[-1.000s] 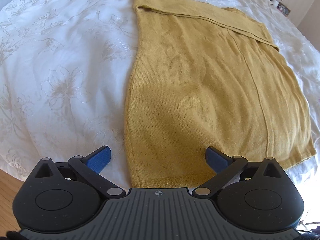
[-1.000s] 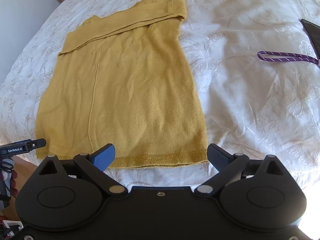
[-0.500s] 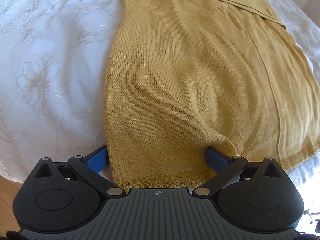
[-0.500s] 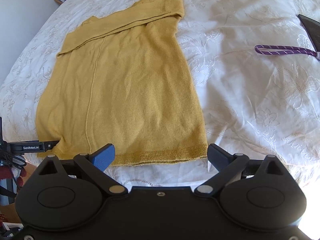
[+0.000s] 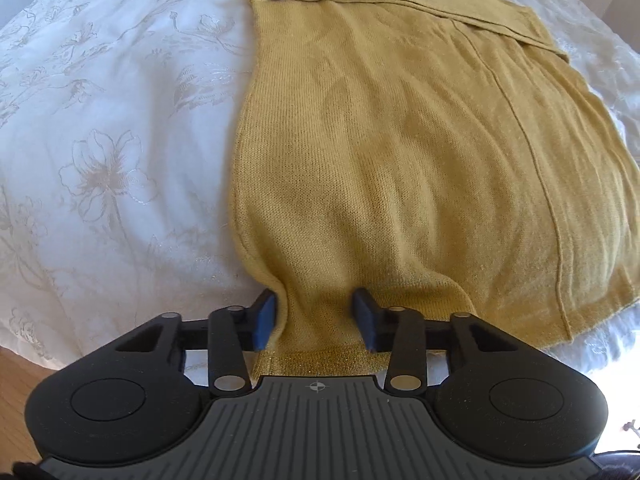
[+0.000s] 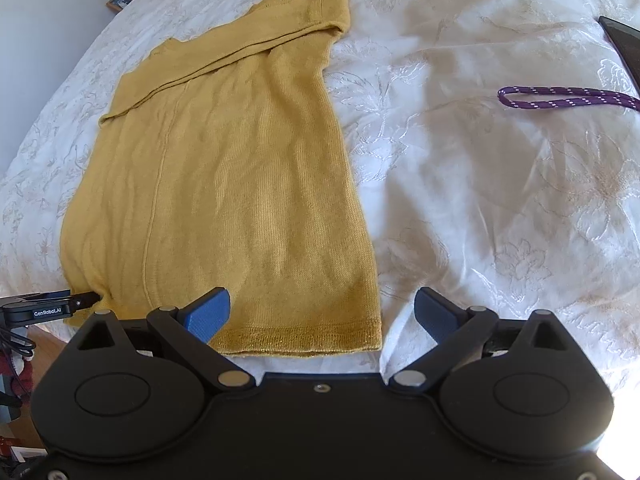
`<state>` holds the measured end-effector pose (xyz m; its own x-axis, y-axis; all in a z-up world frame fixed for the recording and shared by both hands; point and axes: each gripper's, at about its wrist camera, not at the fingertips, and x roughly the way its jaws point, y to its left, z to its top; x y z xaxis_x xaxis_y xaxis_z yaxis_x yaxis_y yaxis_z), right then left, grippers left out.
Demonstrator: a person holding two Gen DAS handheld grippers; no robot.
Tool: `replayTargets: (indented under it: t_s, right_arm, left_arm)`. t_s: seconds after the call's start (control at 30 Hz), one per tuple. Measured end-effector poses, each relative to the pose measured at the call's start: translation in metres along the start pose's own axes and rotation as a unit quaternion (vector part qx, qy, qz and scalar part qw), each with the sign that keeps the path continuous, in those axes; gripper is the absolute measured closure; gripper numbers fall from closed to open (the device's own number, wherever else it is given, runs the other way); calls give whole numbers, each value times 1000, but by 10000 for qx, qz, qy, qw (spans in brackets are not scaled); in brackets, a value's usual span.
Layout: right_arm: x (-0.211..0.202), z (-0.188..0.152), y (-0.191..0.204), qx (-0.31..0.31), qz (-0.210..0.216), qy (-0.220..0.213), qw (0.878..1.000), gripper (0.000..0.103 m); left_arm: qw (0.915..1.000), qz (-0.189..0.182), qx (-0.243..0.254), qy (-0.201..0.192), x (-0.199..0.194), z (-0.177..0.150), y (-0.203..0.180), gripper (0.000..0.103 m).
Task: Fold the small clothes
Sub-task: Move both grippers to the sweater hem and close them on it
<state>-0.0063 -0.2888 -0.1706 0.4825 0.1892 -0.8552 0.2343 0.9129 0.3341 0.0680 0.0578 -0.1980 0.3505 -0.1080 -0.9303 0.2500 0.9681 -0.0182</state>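
Sweater hem bunched betw. closing left gripper jaws; right gripper jaws spread.

A white flower-patterned bedspread covers the bed ahead, sunlit, with wooden floor below left and a pale wall beyond.

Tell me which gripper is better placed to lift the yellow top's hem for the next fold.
Left. The left gripper has jaws closing on the yellow top at its hem corner; the right gripper is open, short of the other corner.
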Motion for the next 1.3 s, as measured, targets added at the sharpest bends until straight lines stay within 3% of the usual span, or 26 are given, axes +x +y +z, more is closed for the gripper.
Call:
replayTargets:
  t_s: [0.03,0.23,0.4,0.57,0.83,0.93,1.17,1.2,1.23,1.27,1.3]
  right_arm:
    - [3,1,-2,-9,15,32,10000,4]
    - [18,7,-9,-126,163,243,9995,4]
    - [24,9,-9,-236,301,373,9986,4]
    - [28,12,-6,-325,375,454,9977,4]
    - [34,12,3,-524,316,542,9967,4]
    - [35,11,6,-548,264,523,9968,4]
    - [39,6,6,-335,160,528,9979,6]
    - [39,5,6,-292,108,525,9981,14]
    - [39,5,6,-241,19,517,9984,31]
    - [38,5,7,-210,-79,512,9984,41]
    - [37,5,6,-178,-111,526,9984,70]
  left_arm:
    - [10000,-10,-4,5,-4,-4,3,76]
    - [10000,13,-80,-13,-17,-8,12,86]
    - [9995,132,-240,-143,-31,-14,27,86]
    - [9990,224,-385,-17,-31,-16,43,86]
    - [9996,-90,-240,-104,-23,-7,35,84]
    - [9997,-177,-166,-68,-19,-8,31,72]
    - [9996,-263,-67,31,-2,-9,28,71]
    - [9995,-296,-66,35,-2,-8,28,76]
    - [9993,-361,-66,28,-1,-7,29,90]
    - [9991,-418,-78,23,-1,-7,29,95]
    - [9987,-497,-112,-2,-2,-7,29,96]
